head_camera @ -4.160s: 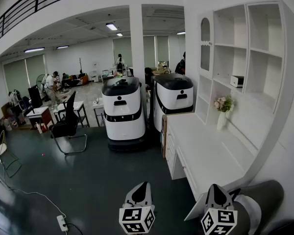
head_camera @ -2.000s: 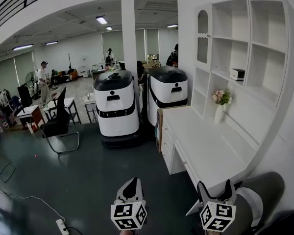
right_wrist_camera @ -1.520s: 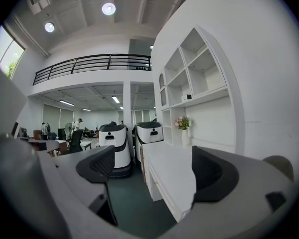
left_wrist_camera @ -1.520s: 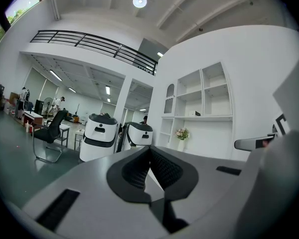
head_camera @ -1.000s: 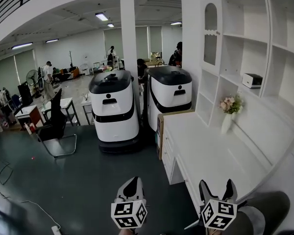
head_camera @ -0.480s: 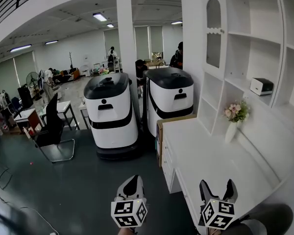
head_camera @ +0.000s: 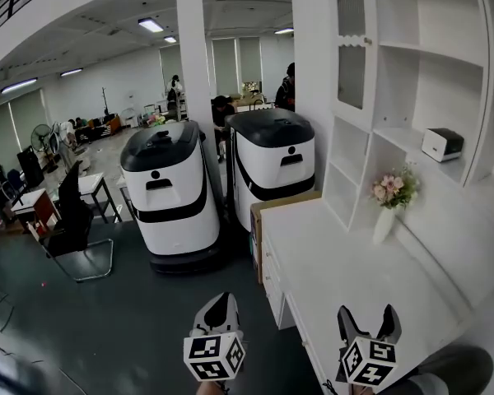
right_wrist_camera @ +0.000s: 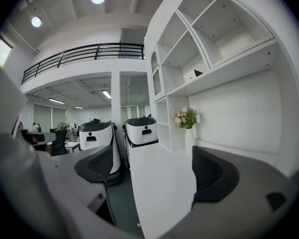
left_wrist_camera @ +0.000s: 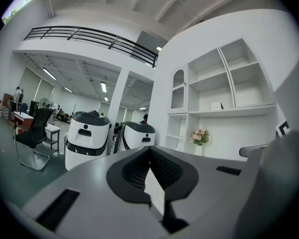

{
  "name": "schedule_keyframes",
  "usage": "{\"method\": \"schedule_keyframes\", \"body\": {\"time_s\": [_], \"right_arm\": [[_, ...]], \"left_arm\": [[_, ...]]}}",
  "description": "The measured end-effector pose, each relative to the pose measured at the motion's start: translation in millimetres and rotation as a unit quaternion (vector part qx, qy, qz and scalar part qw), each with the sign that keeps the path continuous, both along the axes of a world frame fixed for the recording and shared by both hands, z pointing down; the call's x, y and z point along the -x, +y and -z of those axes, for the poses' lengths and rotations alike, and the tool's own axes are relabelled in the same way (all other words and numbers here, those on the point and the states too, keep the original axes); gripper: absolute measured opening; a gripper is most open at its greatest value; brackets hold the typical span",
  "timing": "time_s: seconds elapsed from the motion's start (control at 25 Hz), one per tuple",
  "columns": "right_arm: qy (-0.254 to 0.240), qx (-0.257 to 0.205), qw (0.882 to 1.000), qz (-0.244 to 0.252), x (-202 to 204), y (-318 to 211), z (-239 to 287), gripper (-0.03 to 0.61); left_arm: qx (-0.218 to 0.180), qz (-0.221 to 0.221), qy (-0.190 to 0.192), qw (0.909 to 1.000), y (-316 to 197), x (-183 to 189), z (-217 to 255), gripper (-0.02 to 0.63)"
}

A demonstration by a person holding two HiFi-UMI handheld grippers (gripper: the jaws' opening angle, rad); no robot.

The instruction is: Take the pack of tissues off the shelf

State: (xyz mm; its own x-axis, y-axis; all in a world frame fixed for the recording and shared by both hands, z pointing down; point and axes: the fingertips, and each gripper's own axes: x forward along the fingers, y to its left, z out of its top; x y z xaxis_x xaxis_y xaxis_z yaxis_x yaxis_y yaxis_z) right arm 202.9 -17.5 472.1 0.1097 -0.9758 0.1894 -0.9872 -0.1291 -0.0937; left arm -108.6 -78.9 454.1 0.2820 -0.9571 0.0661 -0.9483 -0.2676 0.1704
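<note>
The pack of tissues (head_camera: 442, 144) is a small white box on a middle shelf of the white wall unit (head_camera: 412, 72), far up and to the right of both grippers. It also shows in the left gripper view (left_wrist_camera: 217, 105) and in the right gripper view (right_wrist_camera: 192, 74). My left gripper (head_camera: 220, 301) is low at the frame's bottom, over the dark floor, its jaws shut with nothing held (left_wrist_camera: 150, 156). My right gripper (head_camera: 366, 315) hangs over the near edge of the white desk (head_camera: 337, 262), jaws open and empty (right_wrist_camera: 154, 171).
A white vase of pink flowers (head_camera: 387, 200) stands on the desk below the tissue shelf. Two white service robots (head_camera: 166, 188) (head_camera: 272, 159) are parked left of the desk by a pillar (head_camera: 193, 72). An office chair (head_camera: 70, 229) stands far left; people are in the background.
The view has closed in on the desk and shelf, which now look larger. The right gripper, shut in the earliest frame, stands open; the left stays shut.
</note>
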Motion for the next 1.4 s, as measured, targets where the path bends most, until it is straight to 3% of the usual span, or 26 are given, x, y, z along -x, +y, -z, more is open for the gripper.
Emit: {"method": "schedule_keyframes", "body": {"time_s": [0.36,0.76,1.08,1.4], "right_arm": [[0.011,0.008,0.998,-0.060,-35.3,-16.5,-10.3,0.499],[0.020,0.002,0.986,-0.167,-64.8,-78.4,13.8,0.499],[0.014,-0.011,0.966,-0.258,-76.4,-129.9,36.4,0.499],[-0.001,-0.042,0.934,-0.354,-90.3,-164.1,42.8,0.500]], "left_arm": [[0.012,-0.059,0.006,0.9982,-60.3,-42.8,-19.0,0.014],[0.001,-0.155,0.010,0.9879,-190.1,-92.4,0.1,0.014],[-0.001,-0.247,0.002,0.9691,-288.5,-138.4,19.9,0.014],[-0.022,-0.332,-0.019,0.9429,-359.7,-176.3,33.1,0.014]]}}
